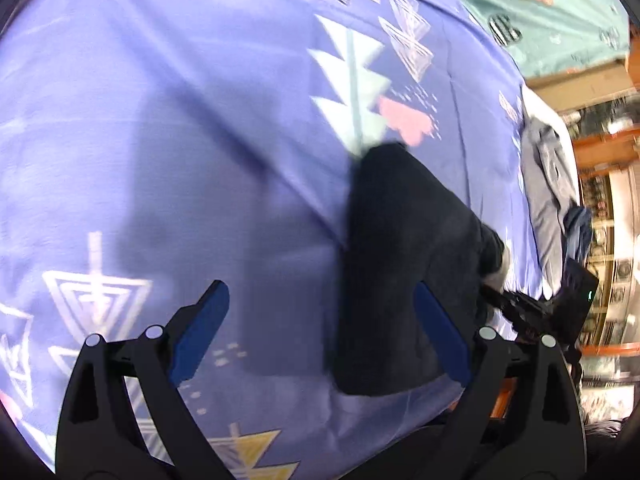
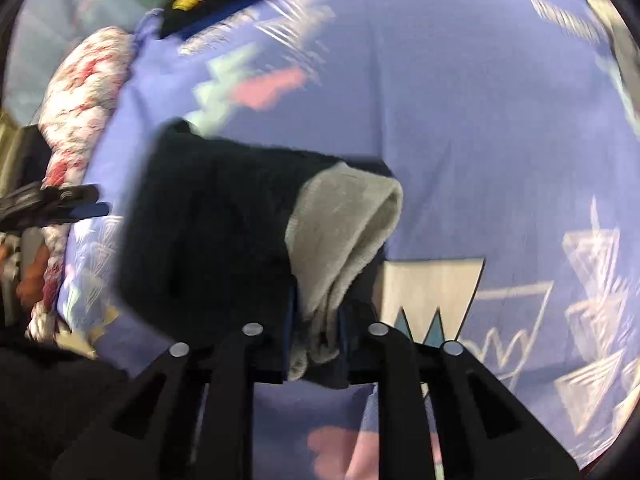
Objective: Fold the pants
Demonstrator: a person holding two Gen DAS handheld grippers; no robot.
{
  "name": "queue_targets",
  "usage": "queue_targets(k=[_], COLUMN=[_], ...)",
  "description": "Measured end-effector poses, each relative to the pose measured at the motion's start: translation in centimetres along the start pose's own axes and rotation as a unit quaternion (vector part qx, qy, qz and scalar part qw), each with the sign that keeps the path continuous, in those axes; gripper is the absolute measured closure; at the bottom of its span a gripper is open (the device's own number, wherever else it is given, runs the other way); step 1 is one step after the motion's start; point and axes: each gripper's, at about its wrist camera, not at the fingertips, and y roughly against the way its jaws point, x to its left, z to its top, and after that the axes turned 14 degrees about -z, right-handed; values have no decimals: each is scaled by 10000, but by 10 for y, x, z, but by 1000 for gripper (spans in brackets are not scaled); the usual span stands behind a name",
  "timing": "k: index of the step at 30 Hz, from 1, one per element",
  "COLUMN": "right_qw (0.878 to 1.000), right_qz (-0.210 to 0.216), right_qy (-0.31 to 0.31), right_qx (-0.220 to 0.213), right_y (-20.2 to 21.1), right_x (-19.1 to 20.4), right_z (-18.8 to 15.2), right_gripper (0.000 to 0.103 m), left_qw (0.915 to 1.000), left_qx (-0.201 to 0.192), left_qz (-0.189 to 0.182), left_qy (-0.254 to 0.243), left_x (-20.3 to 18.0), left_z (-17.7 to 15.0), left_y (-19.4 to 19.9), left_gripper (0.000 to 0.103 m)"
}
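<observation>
The pants are dark, almost black, with a grey fleece lining. In the left wrist view the pants [image 1: 404, 264] hang or lie in a folded bundle over the purple patterned bedsheet [image 1: 168, 128], by my left gripper's right finger. My left gripper [image 1: 320, 332] is open and holds nothing. In the right wrist view my right gripper [image 2: 316, 336] is shut on the pants [image 2: 208, 232], with the grey lining [image 2: 344, 224] turned out between its blue pads. The right gripper also shows at the right in the left wrist view [image 1: 520, 312].
The purple sheet [image 2: 480, 120] covers the bed. A grey garment [image 1: 548, 184] lies at the bed's right edge. A red and white floral quilt [image 2: 84, 120] lies along the left side. A teal cloth [image 1: 540, 12] lies at the far end. Shelves [image 1: 608, 216] stand beyond the bed.
</observation>
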Motion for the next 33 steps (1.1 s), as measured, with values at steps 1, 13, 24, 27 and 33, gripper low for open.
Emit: queue_targets(k=[1, 13, 24, 27, 33], right_qw=[9998, 9976, 9986, 9985, 9979], right_qz=[66, -381, -239, -241, 547], right_qy=[-204, -231, 77, 30, 337], right_qx=[0, -537, -476, -500, 126], right_y=[1, 38, -4, 18, 32], right_x=[-2, -8, -1, -1, 2], right_z=[2, 39, 50, 42, -1], right_gripper=[78, 77, 93, 88, 88], left_qw=[9999, 9987, 9930, 9971, 9984], left_qx=[90, 216, 657, 528, 395], left_qz=[74, -19, 860, 419, 395], left_qy=[-73, -461, -468, -352, -46], left_x=[-3, -40, -38, -41, -20], left_z=[0, 13, 33, 32, 25], left_y=[-8, -31, -80, -60, -47], left_gripper=[9, 9, 4, 5, 5])
